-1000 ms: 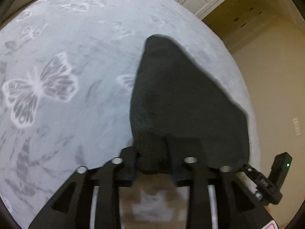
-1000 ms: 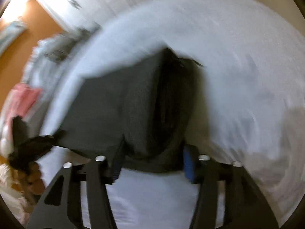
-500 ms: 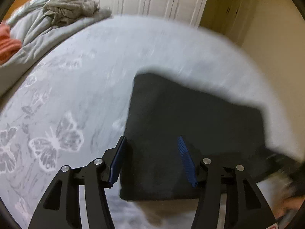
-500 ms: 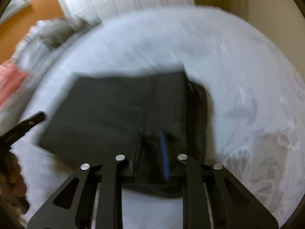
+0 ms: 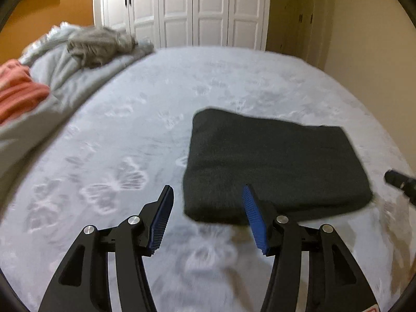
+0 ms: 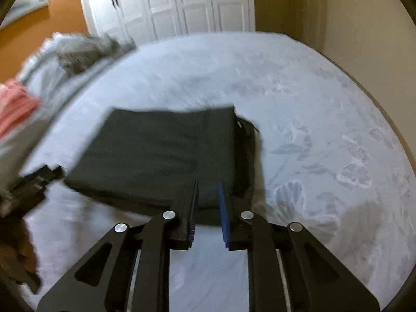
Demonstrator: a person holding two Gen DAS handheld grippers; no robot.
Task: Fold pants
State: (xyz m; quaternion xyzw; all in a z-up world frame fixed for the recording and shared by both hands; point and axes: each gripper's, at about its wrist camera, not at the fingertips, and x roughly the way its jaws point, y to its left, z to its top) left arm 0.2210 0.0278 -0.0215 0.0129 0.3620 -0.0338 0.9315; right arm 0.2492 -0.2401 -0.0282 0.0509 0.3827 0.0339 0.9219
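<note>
The pants [image 5: 273,166] lie on the bed [image 5: 156,119] as a thick, dark, nearly square bundle, flat on the butterfly-print cover and well away from the heap of grey bedding [image 5: 98,44] and the pink cloth [image 5: 18,91] at the bed's far left. From where I stand the folding looks all but finished: the edges sit fairly even, with only a small lip of fabric poking out past the bundle's right side in the right wrist view [image 6: 248,130]. The left gripper [image 5: 206,213] hangs just off the pants' near left corner, its jaws about half spread and opening, with nothing between them. The right gripper [image 6: 208,205] hovers by the pants' near right edge, its jaws only a narrow gap apart and opening, and no cloth is pinched there either. What may be left, I judge, is tucking in that stray lip or smoothing the top; otherwise the job seems done.
</note>
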